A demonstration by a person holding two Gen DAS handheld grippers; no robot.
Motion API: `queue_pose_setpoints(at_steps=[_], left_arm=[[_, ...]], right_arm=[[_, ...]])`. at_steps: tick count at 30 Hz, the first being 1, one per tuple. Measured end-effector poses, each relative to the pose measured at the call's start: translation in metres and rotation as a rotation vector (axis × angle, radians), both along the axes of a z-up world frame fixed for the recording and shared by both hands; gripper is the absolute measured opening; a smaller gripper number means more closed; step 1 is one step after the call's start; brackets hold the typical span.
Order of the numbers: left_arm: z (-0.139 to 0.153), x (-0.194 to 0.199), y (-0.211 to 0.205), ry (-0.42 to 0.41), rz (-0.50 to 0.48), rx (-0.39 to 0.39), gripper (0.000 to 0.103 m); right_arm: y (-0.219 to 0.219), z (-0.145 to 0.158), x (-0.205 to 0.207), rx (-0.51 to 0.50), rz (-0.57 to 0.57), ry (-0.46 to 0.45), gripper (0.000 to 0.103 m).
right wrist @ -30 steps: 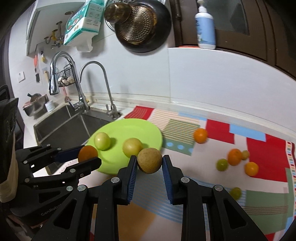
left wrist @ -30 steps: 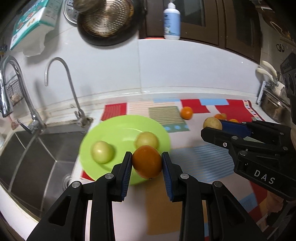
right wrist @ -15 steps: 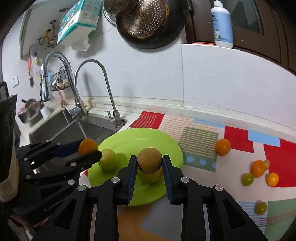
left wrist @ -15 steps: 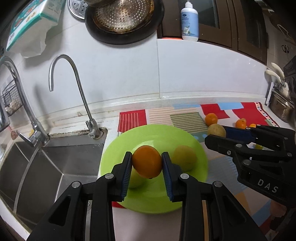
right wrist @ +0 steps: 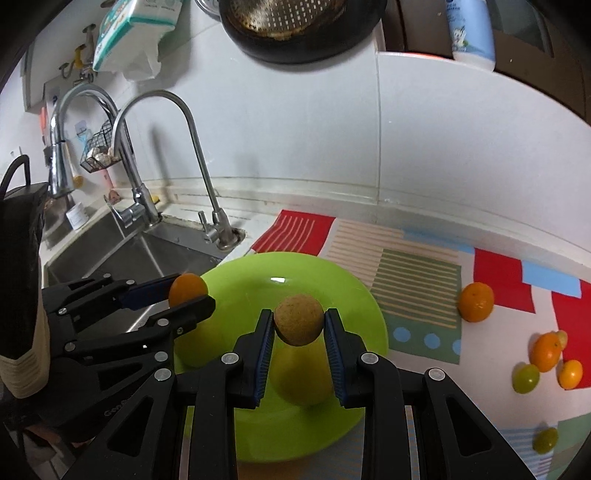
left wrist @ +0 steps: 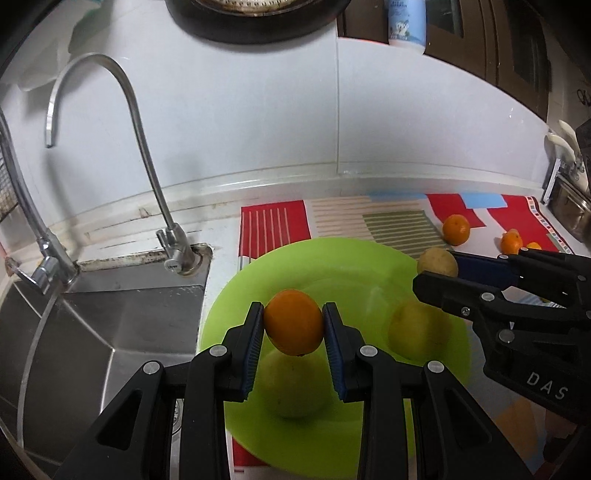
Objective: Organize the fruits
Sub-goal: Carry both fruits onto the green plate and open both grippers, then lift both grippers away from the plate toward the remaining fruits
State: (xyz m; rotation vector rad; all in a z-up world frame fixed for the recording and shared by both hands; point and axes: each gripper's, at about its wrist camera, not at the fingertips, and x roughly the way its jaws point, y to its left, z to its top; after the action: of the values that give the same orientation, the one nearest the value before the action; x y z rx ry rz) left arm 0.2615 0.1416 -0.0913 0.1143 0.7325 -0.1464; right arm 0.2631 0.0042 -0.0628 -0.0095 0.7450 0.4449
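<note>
My left gripper (left wrist: 294,325) is shut on an orange (left wrist: 293,322) and holds it above the lime-green plate (left wrist: 343,266). My right gripper (right wrist: 299,325) is shut on a brown round fruit (right wrist: 298,319), also above the plate (right wrist: 295,269). Two yellow-green fruits lie on the plate, one (left wrist: 295,387) under the left gripper and one (left wrist: 419,330) to its right. In the right wrist view the left gripper (right wrist: 190,293) with its orange (right wrist: 186,288) is at the plate's left edge. Several loose small oranges and green fruits, such as one orange (right wrist: 476,302), lie on the mat to the right.
A steel sink (left wrist: 92,332) with two taps (left wrist: 147,162) lies left of the plate. The plate rests on a patterned mat (right wrist: 417,273) on the white counter. A dark pan (right wrist: 295,26) and a lotion bottle (right wrist: 469,29) are above, against the wall.
Both grippers have moved forward and left with their fruits, from the mat side to above the plate. The plate and sink now look nearer and larger.
</note>
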Motion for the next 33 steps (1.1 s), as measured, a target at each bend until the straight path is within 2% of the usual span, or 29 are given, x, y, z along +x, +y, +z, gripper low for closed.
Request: queue_pose_setpoints(at_steps=[5,7,8,10,14,18,20,22,27,33], left_arm=[[-0.006,0.009,-0.002,0.015,-0.012,-0.001,0.032],[-0.006,0.01,-0.004,0.01,-0.018,0.002,0.039],[-0.005,0.009,-0.004,0.005,-0.013,0.009,0.045],[-0.003,0.008,-0.004,-0.009,-0.01,0.011,0.048],[0.006,-0.003,-0.002,-0.023,0.012,0.012,0.056],[0.017,-0.019,-0.001,-0.046,0.032,-0.006,0.064],[0.023,-0.029,-0.001,-0.062,0.042,-0.013,0.068],[0.029,-0.036,-0.001,-0.073,0.051,-0.015,0.071],[0.043,-0.057,-0.006,-0.109,0.062,-0.021,0.086],[0.058,-0.084,-0.02,-0.161,0.064,-0.001,0.099]], right_arm=[[0.001,-0.01,0.011,0.003,-0.002,0.03,0.029],[-0.001,-0.012,0.013,0.015,-0.012,0.029,0.03],[-0.002,-0.011,0.013,0.02,-0.016,0.028,0.033],[-0.005,-0.009,0.013,0.026,-0.031,0.026,0.045],[-0.012,-0.001,0.006,0.005,-0.065,-0.006,0.045],[-0.021,0.011,-0.006,-0.001,-0.106,-0.041,0.06],[-0.024,0.017,-0.014,-0.014,-0.118,-0.069,0.063],[-0.028,0.024,-0.022,-0.024,-0.13,-0.09,0.07],[-0.039,0.041,-0.046,-0.033,-0.174,-0.143,0.075],[-0.056,0.055,-0.074,-0.006,-0.205,-0.167,0.075]])
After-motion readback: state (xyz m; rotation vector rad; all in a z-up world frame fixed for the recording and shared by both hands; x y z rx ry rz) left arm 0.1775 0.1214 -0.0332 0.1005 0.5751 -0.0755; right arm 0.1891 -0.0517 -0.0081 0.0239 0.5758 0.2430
